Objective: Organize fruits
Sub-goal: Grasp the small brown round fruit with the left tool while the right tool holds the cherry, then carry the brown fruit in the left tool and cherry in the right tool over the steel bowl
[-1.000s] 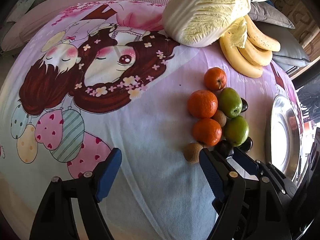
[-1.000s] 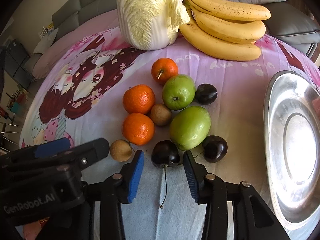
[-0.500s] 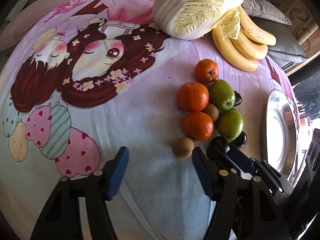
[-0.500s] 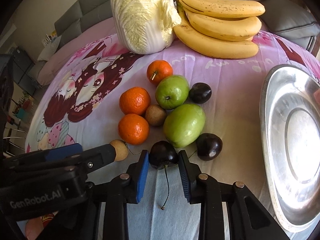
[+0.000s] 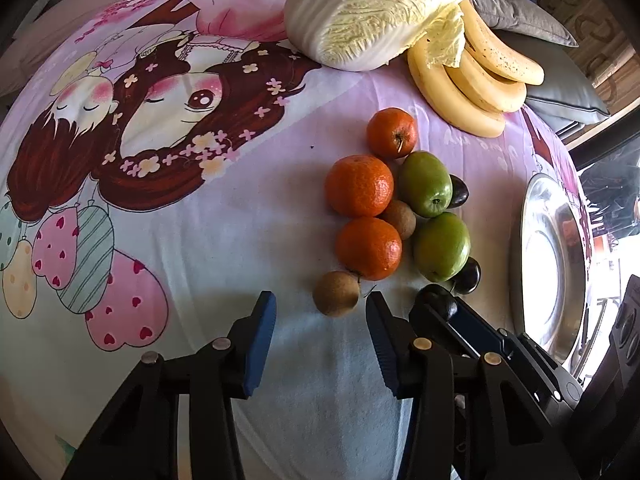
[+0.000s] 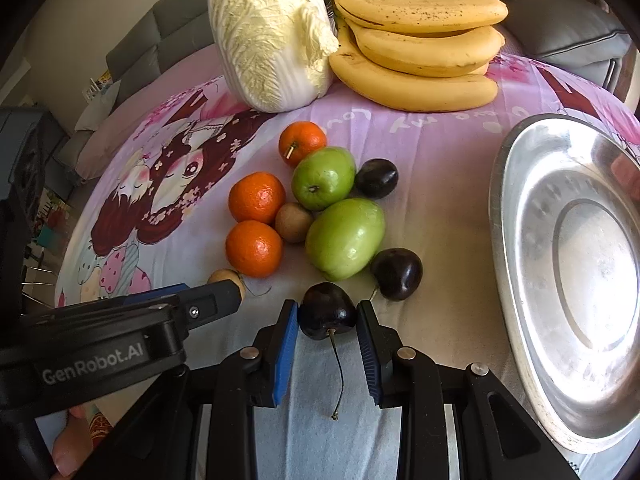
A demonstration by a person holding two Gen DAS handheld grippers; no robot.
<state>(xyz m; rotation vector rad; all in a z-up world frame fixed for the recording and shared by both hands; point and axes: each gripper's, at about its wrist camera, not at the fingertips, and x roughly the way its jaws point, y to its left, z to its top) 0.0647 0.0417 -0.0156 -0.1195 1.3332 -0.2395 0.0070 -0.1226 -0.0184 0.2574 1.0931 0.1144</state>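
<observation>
My right gripper point(image 6: 327, 316) is shut on a dark cherry point(image 6: 327, 312) with a long stem, on the cloth at the near edge of the fruit cluster. The same cherry shows in the left wrist view point(image 5: 437, 302). My left gripper point(image 5: 320, 312) is open and empty, with a small brown fruit point(image 5: 336, 294) just beyond its tips. The cluster holds three oranges point(image 6: 254, 249), two green fruits point(image 6: 345, 238), another brown fruit point(image 6: 293, 222) and two more dark cherries point(image 6: 397, 273). A steel plate point(image 6: 520, 248) lies empty to the right.
A napa cabbage point(image 6: 272, 36) and a bunch of bananas point(image 6: 420, 60) lie at the far side of the printed cloth point(image 5: 160, 184). Grey cushions point(image 6: 568, 32) lie behind them. The left gripper's body point(image 6: 120, 344) sits close to the left of my right gripper.
My right gripper moved forward and closed its jaws onto the near cherry. My left gripper moved right and forward, narrowing, bringing the small brown fruit near its tips.
</observation>
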